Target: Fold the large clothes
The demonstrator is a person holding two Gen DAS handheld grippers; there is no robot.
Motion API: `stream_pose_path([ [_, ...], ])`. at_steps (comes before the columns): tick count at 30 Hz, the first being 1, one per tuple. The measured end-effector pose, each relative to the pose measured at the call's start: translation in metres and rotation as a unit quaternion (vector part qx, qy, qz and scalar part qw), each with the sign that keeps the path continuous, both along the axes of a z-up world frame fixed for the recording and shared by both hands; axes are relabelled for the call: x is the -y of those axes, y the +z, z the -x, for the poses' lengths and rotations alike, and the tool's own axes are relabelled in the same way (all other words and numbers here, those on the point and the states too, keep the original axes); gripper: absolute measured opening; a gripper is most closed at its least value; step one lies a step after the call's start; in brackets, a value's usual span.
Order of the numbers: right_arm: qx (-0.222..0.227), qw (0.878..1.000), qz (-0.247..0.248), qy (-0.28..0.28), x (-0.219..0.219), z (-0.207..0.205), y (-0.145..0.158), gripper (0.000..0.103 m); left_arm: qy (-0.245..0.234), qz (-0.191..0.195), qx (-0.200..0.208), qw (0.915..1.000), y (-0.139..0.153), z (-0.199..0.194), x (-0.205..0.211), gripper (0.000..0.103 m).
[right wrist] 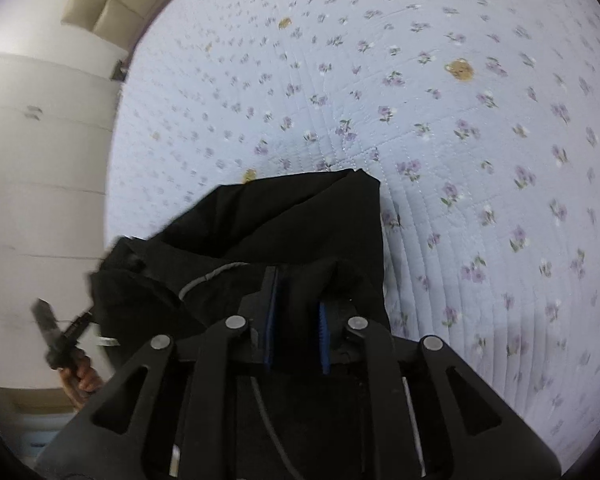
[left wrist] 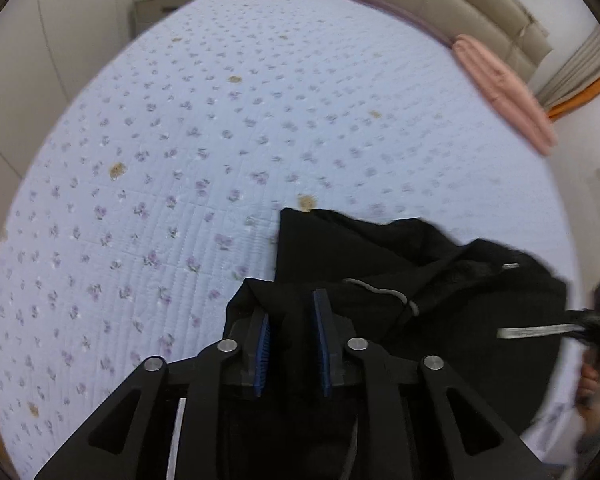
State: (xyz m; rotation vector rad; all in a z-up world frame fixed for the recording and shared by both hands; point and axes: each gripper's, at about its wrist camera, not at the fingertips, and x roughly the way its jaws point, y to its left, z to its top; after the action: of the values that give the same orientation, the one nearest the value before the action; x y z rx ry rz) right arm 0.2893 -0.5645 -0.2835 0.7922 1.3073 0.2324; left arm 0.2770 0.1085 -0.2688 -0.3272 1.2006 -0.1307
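Pretty early in the fold, I'd say: my left gripper (left wrist: 292, 332) and right gripper (right wrist: 298, 316) both have their jaws clamped on the black hooded jacket (left wrist: 400, 280), holding it bunched over the floral quilt (left wrist: 220, 140). Nothing's flat yet. Its loose end trails toward 12 o'clock; long axis too crumpled to call.

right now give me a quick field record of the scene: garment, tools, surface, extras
garment: black garment, bunched, held up over the bed, grey drawstring showing
left tool: shut on black garment
right tool: shut on black garment
surface: pale blue quilt with small purple flowers
extras: pink pillow at the far edge, beige headboard, nightstand
fold state: not yet laid flat
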Motion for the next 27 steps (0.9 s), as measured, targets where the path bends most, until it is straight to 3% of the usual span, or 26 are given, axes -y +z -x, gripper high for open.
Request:
stream_pose_path([
  [1, -0.008, 0.999, -0.029, -0.019, 0.009, 0.006, 0.002, 0.021, -0.004, 0.041, -0.015, 0.9990, 0.005, 0.001, -0.011, 0.049],
  [2, -0.012, 0.998, -0.046, -0.031, 0.013, 0.007, 0.000, 0.023, -0.003, 0.062, -0.030, 0.9976, 0.010, 0.003, -0.019, 0.058],
  [4, -0.005, 0.995, -0.074, -0.062, 0.030, 0.020, 0.011, 0.032, 0.008, 0.086, -0.025, 0.9959, 0.025, 0.008, -0.040, 0.063],
  [5, 0.000, 0.995, -0.059, -0.076, 0.038, 0.026, 0.020, 0.041, 0.012, 0.096, -0.014, 0.9952, 0.034, 0.012, -0.051, 0.064],
  [7, 0.023, 0.995, -0.008, -0.094, 0.046, 0.039, 0.041, 0.088, 0.021, 0.099, 0.004, 0.9949, 0.044, 0.017, -0.063, 0.078],
  [8, 0.031, 0.996, 0.005, -0.089, 0.045, 0.038, 0.045, 0.089, 0.019, 0.085, 0.011, 0.9962, 0.045, 0.016, -0.063, 0.079],
  [12, 0.059, 0.994, 0.095, -0.005, 0.010, 0.013, 0.045, 0.088, -0.025, 0.065, 0.006, 0.9975, 0.023, 0.000, -0.045, 0.079],
  [15, 0.077, 0.981, 0.173, 0.052, -0.014, -0.009, 0.033, 0.087, -0.055, 0.043, -0.003, 0.9976, -0.002, -0.018, -0.026, 0.079],
  [19, 0.102, 0.967, 0.204, 0.117, -0.032, -0.029, 0.018, 0.085, -0.093, -0.001, -0.025, 0.9954, -0.031, -0.037, -0.010, 0.079],
  [20, 0.102, 0.965, 0.203, 0.128, -0.034, -0.031, 0.016, 0.086, -0.094, 0.005, -0.026, 0.9953, -0.033, -0.040, -0.010, 0.079],
  [25, 0.095, 0.965, 0.193, 0.150, -0.044, -0.043, -0.003, 0.081, -0.081, 0.107, -0.021, 0.9907, -0.049, -0.061, -0.021, 0.079],
  [26, 0.092, 0.966, 0.184, 0.157, -0.047, -0.045, -0.006, 0.075, -0.081, 0.123, -0.021, 0.9889, -0.055, -0.066, -0.021, 0.079],
  [27, 0.090, 0.967, 0.171, 0.164, -0.049, -0.045, -0.007, 0.055, -0.085, 0.140, -0.021, 0.9863, -0.057, -0.068, -0.020, 0.078],
])
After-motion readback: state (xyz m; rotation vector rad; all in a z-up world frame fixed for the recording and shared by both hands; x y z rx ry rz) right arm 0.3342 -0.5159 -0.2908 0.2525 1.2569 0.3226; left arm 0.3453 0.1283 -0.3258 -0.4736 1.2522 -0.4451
